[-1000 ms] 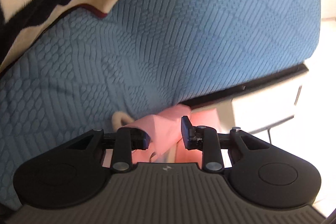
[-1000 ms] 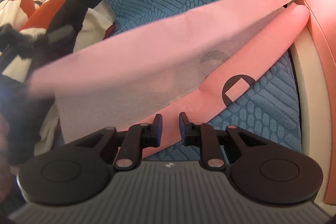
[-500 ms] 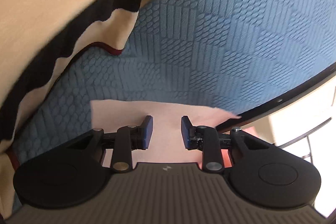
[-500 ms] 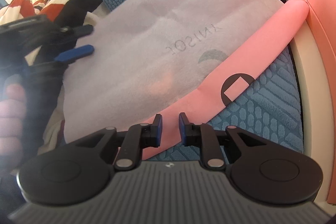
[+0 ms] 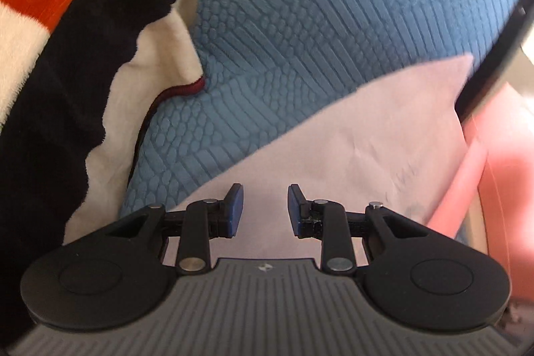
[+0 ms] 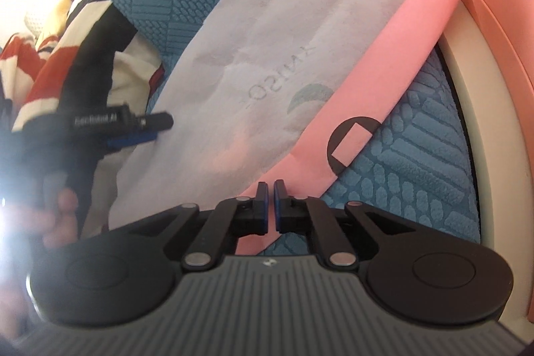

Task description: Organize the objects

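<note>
We look down on a pink bag [image 6: 373, 82] lying flat on a blue quilted cover [image 6: 417, 162], running from the lower middle of the right wrist view up to the upper right, where it meets the pale rim [image 6: 467, 95] of a piece of furniture. A black ring with a square cut in it is printed on the bag's pink face. A pale, thin layer [image 6: 267, 65] with faint mirrored lettering spreads from the bag toward the upper middle of that view; we cannot tell whether anything is inside the bag. The right gripper [image 6: 271, 199] sits at the bag's lower end with its blue pads drawn almost together, only a sliver of gap between them, and the pink edge lies right there; whether the pads actually pinch the material we cannot tell. At the left of that view the left gripper [image 6: 140, 132] shows blurred, a hand [image 6: 50, 216] behind it, its tip over the pale layer's left edge. In the left wrist view the left gripper [image 5: 265, 209] has its fingers [image 5: 235, 206] apart, nothing between them, hovering above the pale layer [image 5: 350, 149], with the blue cover [image 5: 317, 22] beyond and a striped fleece blanket [image 5: 66, 39] in orange, black and cream filling the left side.
</note>
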Motion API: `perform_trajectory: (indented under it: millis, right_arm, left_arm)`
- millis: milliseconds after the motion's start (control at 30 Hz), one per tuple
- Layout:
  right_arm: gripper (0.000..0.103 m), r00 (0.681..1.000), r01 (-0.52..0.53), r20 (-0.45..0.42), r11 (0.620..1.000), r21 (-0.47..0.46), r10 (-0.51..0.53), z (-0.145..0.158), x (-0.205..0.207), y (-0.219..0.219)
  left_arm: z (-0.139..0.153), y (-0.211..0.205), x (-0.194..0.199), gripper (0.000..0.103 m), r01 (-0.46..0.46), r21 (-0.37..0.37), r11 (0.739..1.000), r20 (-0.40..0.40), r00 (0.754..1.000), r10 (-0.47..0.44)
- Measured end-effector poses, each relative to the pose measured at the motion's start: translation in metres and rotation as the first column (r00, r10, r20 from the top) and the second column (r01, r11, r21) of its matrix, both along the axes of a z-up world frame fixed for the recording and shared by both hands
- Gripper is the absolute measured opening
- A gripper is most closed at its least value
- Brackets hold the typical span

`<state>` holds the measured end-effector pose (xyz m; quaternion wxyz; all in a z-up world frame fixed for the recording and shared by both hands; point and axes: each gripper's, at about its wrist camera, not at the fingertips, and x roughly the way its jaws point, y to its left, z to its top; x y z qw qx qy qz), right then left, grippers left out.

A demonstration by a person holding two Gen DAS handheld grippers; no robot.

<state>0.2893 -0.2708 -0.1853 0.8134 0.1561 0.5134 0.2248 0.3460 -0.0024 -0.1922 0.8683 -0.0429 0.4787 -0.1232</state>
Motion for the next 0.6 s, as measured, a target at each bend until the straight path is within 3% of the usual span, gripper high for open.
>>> perform_trajectory:
  millis: [167,400,600]
  right_arm:
    - [0.004,0.999,0.012,-0.033,0.999,0.033,-0.011,-0.003,0.006,-0.002]
    - [0.003,0.997,0.039,-0.072,0.996,0.075,-0.034,-0.006,0.009,-0.009]
    - [0.003,0.994,0.071,-0.092,0.992,0.101,-0.061,-0.009,0.012,-0.013]
  left_arm:
    - [0.016,-0.006,-0.035,0.033,0.094,0.026,0.995,0.039,0.995,-0.095]
    - [0.014,-0.027,-0.069,0.033,0.269,-0.038,0.962,0.027,0.963,-0.268]
    - [0.008,-0.047,-0.084,0.033,0.363,0.025,0.931,0.017,0.931,-0.364]
